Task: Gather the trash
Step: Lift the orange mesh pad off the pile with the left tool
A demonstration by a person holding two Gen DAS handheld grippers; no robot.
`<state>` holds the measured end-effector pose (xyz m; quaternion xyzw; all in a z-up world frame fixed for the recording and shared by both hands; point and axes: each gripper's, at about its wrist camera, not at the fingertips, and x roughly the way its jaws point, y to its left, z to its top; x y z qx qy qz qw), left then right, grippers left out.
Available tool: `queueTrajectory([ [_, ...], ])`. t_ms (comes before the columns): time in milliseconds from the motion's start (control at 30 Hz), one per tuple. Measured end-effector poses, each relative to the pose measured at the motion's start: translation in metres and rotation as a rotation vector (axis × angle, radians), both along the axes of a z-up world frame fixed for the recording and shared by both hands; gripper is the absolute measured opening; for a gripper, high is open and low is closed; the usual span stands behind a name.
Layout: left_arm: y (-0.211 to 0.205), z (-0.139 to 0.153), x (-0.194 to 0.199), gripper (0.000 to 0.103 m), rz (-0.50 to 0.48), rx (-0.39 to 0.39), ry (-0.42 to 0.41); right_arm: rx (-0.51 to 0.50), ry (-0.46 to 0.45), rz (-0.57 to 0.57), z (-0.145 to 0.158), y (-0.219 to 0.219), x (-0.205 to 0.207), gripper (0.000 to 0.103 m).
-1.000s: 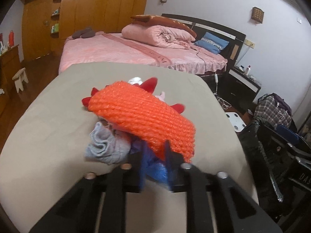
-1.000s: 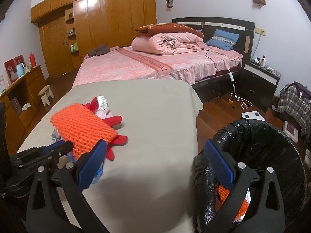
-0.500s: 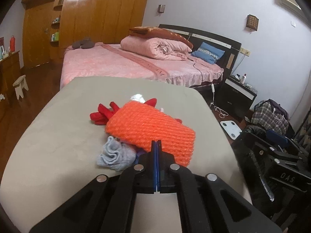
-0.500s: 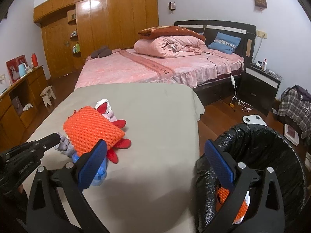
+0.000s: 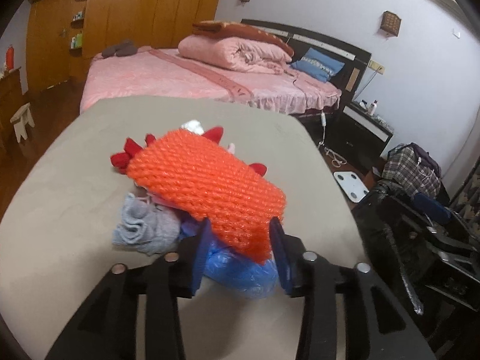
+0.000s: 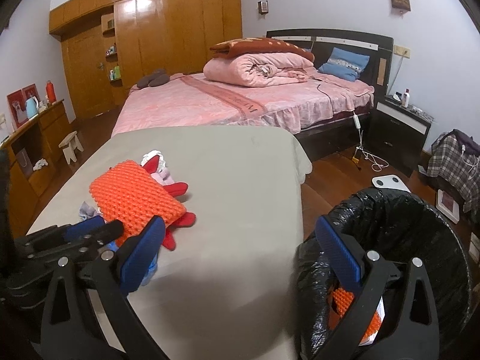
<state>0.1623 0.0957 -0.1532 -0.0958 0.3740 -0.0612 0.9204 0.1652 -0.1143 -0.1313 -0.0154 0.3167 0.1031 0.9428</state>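
A pile of trash lies on the grey-covered table (image 5: 75, 156): an orange foam net (image 5: 207, 186) on top, a grey sock (image 5: 144, 228), red pieces (image 5: 126, 156) and a blue plastic bag (image 5: 243, 273). My left gripper (image 5: 240, 240) is open, its blue pads either side of the net's near end and the blue bag. In the right wrist view the orange net (image 6: 135, 198) lies left of centre. My right gripper (image 6: 240, 240) is open and empty, over the table's edge beside the black-lined trash bin (image 6: 399, 222), which holds an orange net piece (image 6: 345, 303).
A pink bed (image 6: 240, 102) with rolled quilts stands beyond the table. A dark nightstand (image 6: 399, 132), a white scale (image 6: 390, 181) on the wood floor and a plaid bag (image 6: 456, 162) are to the right. A wooden wardrobe (image 6: 168, 36) and a low cabinet (image 6: 33, 138) are on the left.
My left gripper was shut and drawn back half a second ago; it has opened and moved forward around the near end of the orange net and blue bag. The right gripper stays open.
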Motion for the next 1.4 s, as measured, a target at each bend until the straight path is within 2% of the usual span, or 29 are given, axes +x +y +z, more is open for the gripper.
queueTrajectory([
  [133,-0.001,-0.014,0.011,0.039,0.008,-0.025,0.044,-0.002,0.002,-0.005,-0.002,-0.002,0.001,0.097],
  [200,-0.003,-0.014,0.012,0.030,0.008,-0.025,0.031,-0.002,0.005,-0.008,-0.002,-0.004,0.001,0.097],
  [267,-0.004,-0.012,0.011,0.016,0.010,-0.026,0.017,-0.002,0.005,-0.011,-0.001,-0.006,0.004,0.097],
  [367,-0.004,-0.006,0.007,0.013,0.014,-0.025,-0.016,0.000,0.006,-0.015,-0.001,-0.006,0.004,0.097],
  [567,0.005,0.020,-0.007,0.012,0.016,-0.031,-0.088,-0.003,-0.003,-0.007,0.002,-0.005,0.004,0.097],
  [800,0.033,0.043,-0.033,0.012,0.083,0.060,-0.157,0.006,-0.024,0.018,0.009,0.007,0.006,0.097],
  [1033,0.075,0.039,-0.044,0.012,0.179,0.138,-0.157,0.033,-0.026,0.068,0.007,0.038,0.012,0.097],
  [1267,0.112,0.033,-0.049,0.012,0.255,0.174,-0.153,0.059,0.006,0.145,-0.003,0.080,0.025,0.097],
  [1400,0.125,0.026,-0.049,0.012,0.272,0.192,-0.139,0.039,0.015,0.197,-0.012,0.106,0.030,0.092],
])
